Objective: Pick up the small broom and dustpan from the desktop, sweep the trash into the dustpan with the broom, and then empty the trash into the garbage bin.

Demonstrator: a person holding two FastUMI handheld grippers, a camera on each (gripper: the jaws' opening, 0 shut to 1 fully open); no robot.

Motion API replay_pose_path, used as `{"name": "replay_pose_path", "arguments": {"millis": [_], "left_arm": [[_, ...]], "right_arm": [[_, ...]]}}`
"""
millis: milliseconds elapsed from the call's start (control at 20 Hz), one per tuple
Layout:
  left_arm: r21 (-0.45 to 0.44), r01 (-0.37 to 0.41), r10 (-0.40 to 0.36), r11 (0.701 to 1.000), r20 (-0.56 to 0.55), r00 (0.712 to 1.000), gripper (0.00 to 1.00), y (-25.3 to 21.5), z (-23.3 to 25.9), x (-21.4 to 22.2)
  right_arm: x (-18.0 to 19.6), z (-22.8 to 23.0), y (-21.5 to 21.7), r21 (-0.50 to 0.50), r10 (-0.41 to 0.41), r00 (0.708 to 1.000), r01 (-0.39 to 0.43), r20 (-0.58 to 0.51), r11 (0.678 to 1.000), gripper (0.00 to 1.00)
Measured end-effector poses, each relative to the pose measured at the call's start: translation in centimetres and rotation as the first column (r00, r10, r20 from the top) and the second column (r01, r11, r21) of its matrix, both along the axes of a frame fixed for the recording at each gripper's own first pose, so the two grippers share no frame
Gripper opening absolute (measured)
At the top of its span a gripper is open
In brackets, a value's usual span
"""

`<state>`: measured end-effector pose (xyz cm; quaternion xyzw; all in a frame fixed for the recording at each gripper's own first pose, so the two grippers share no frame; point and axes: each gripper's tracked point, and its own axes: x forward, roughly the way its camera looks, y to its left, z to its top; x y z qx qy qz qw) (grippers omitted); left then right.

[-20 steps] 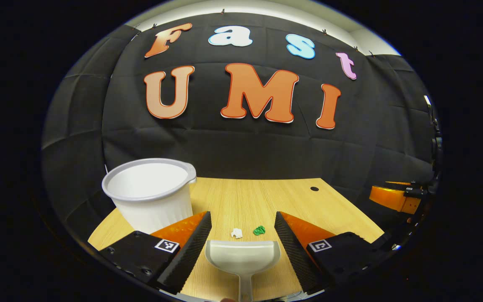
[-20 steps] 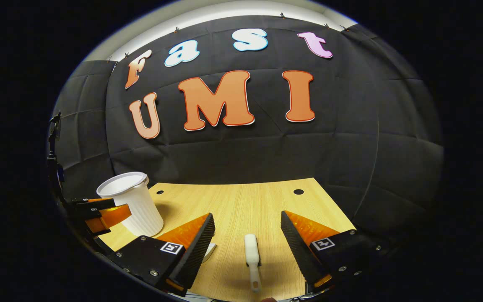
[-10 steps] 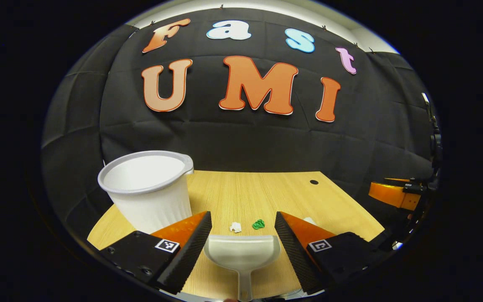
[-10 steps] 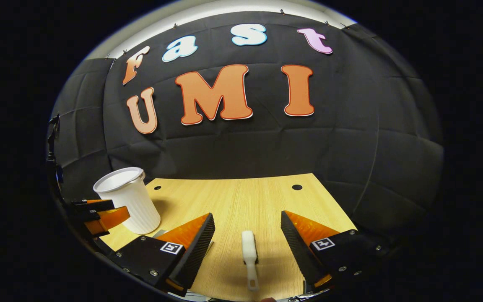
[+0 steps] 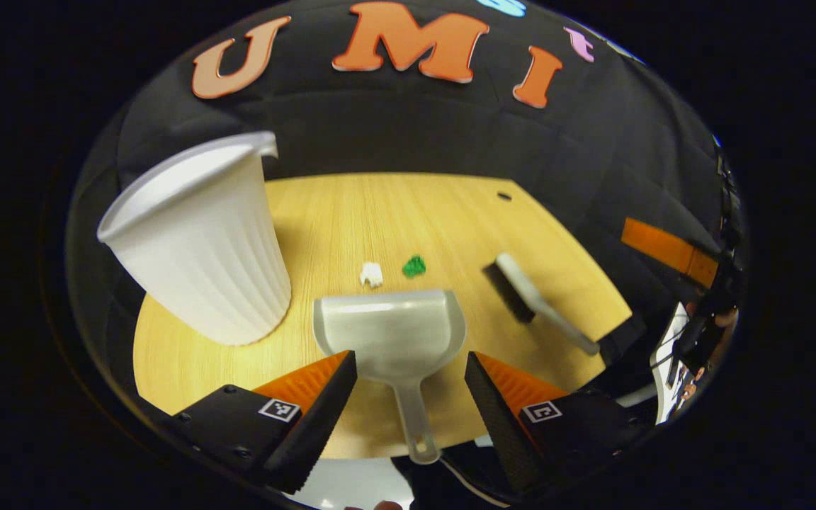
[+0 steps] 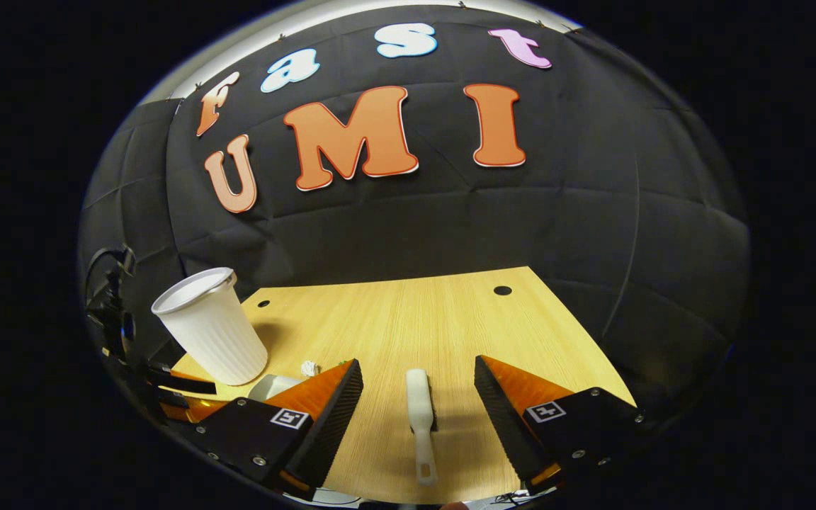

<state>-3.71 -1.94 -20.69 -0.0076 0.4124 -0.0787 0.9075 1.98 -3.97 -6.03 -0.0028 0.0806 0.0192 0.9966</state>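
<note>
A pale dustpan lies flat on the wooden desk, its handle pointing back between the fingers of my left gripper, which is open above the handle. Just beyond the pan's lip lie a white paper scrap and a green scrap. The small broom lies to the pan's right. In the right gripper view the broom lies lengthwise between the fingers of my open right gripper, untouched. The dustpan's corner and the white scrap show at the left there.
A tall white ribbed garbage bin stands on the desk left of the dustpan, also the bin in the right gripper view. The desk's near edge runs under both grippers. The other gripper shows far right. A small hole marks the desk's far corner.
The left gripper rose and tilted downward, bringing the whole dustpan, its handle and the broom into sight. The right gripper lifted slightly; the broom stays put between its fingers.
</note>
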Motion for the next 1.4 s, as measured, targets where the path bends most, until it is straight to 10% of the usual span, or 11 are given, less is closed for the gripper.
{"name": "replay_pose_path", "arguments": {"millis": [350,850,1100,1200,1400], "left_arm": [[0.027,-0.009,0.018,1.000,-0.369,0.929,0.99,2.0,-5.6,1.2],[0.048,-0.048,0.065,0.998,-0.478,0.876,0.96,2.1,-8.1,2.5],[0.074,-0.078,0.105,0.994,-0.503,0.858,0.70,2.1,-8.7,2.6],[0.070,-0.096,0.118,0.993,-0.493,0.862,0.42,2.3,-8.5,2.9],[0.053,-0.098,0.112,0.994,-0.486,0.867,0.35,2.3,-8.5,2.8]], "right_arm": [[-0.6,-2.2,-3.8,0.019,-0.065,0.996,0.066,-0.059,0.998,0.95],[0.0,-2.1,-6.4,0.017,-0.088,0.993,0.089,-0.077,0.996,0.95],[0.2,-2.2,-5.9,0.020,-0.069,0.993,0.071,-0.095,0.997,0.95],[0.2,-2.6,-5.7,0.009,-0.061,0.992,0.063,-0.108,0.998,0.95],[0.6,-3.5,-4.5,0.010,-0.035,0.985,0.037,-0.171,0.999,0.95]]}}
